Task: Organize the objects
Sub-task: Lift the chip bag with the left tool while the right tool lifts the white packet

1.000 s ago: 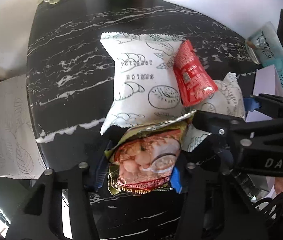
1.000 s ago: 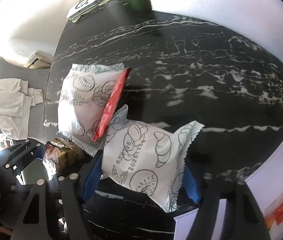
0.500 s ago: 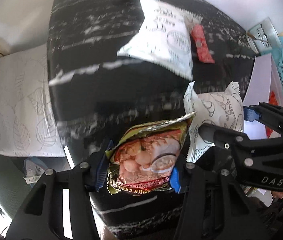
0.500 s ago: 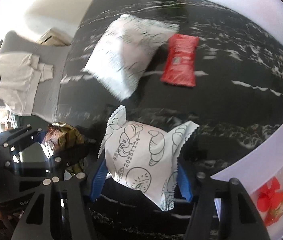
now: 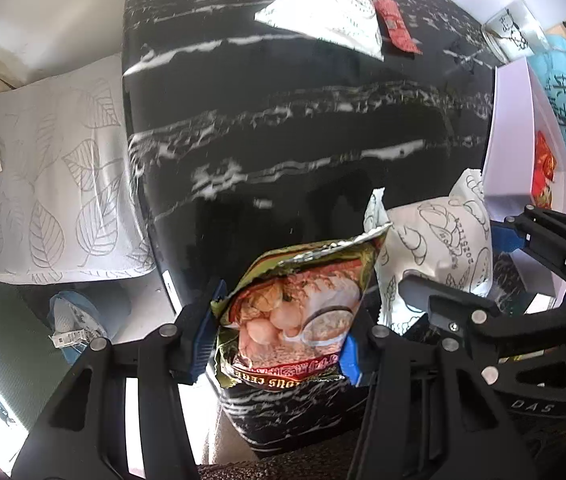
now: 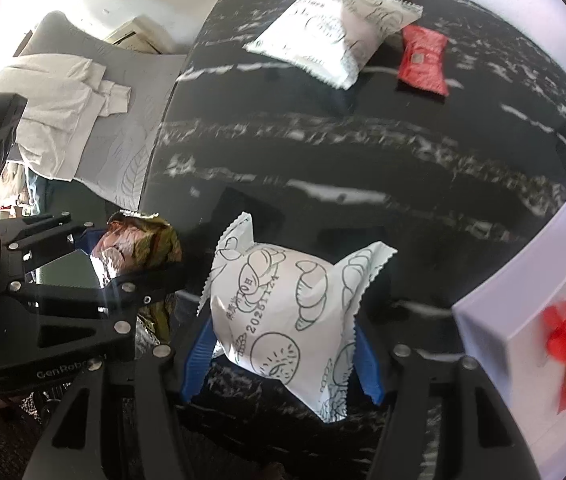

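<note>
Left wrist view: the left gripper (image 5: 279,340) jaws are clamping a green-and-gold foil snack packet (image 5: 295,308). The right gripper (image 6: 283,356) jaws, having just closed a little, are pinching a white plastic bread-print packet (image 6: 287,312) above the black marbled desk (image 6: 363,152).

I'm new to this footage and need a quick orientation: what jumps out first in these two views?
Each pair of tongs grips a snack above the black marbled table: the left tongs hold a colourful foil snack packet, the right tongs a white bread-print pouch. Farther back lie another white pouch and a small red packet, with a white box at the right.
</note>
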`<state>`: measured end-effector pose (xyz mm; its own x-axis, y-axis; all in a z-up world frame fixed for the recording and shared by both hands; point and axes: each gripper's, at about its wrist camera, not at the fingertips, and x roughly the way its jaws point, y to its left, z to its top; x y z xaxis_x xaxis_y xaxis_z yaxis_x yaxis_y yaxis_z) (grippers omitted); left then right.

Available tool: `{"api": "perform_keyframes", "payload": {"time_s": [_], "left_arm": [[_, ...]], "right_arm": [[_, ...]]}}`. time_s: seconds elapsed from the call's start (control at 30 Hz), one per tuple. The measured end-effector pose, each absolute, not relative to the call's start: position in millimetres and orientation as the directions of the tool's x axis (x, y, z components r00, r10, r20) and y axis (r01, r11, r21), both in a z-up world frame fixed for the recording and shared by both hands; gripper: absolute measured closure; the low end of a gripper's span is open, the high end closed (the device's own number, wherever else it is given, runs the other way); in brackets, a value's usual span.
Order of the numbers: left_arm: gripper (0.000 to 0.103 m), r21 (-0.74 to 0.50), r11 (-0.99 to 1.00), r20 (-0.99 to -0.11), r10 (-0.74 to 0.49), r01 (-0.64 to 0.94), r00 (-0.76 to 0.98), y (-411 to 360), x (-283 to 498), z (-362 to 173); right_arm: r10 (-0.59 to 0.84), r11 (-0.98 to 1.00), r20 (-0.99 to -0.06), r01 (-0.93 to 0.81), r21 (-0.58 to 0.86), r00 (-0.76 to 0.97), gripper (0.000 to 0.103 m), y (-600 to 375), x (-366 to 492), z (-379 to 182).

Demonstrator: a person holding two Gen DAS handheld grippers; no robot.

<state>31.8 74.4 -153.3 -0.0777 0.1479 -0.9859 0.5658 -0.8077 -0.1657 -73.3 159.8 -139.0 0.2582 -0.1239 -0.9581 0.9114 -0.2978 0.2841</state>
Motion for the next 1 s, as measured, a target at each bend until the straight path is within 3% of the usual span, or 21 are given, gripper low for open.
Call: {"api": "perform_keyframes", "payload": {"time_s": [0.87, 0.93, 1.0], "left_arm": [[0.054, -0.179, -0.914, -0.984, 0.172, 0.365, -0.051, 132.6, 24.3, -163.7], [0.054, -0.177, -0.922, -0.984, 0.171, 0.346, -0.046, 138.4, 21.2, -163.8], [0.054, -0.175, -0.926, -0.984, 0.171, 0.335, -0.043, 141.4, 19.4, -164.0]], "right_arm": [[-0.144, -0.525, -0.969, 0.815, 0.246, 0.2, 0.039, 278.5, -81.8, -135.1], [-0.157, -0.554, -0.966, 0.791, 0.259, 0.207, 0.035, 287.9, -86.4, -136.2], [-0.166, -0.567, -0.964, 0.78, 0.264, 0.206, 0.014, 293.5, -90.4, -135.2]]}}
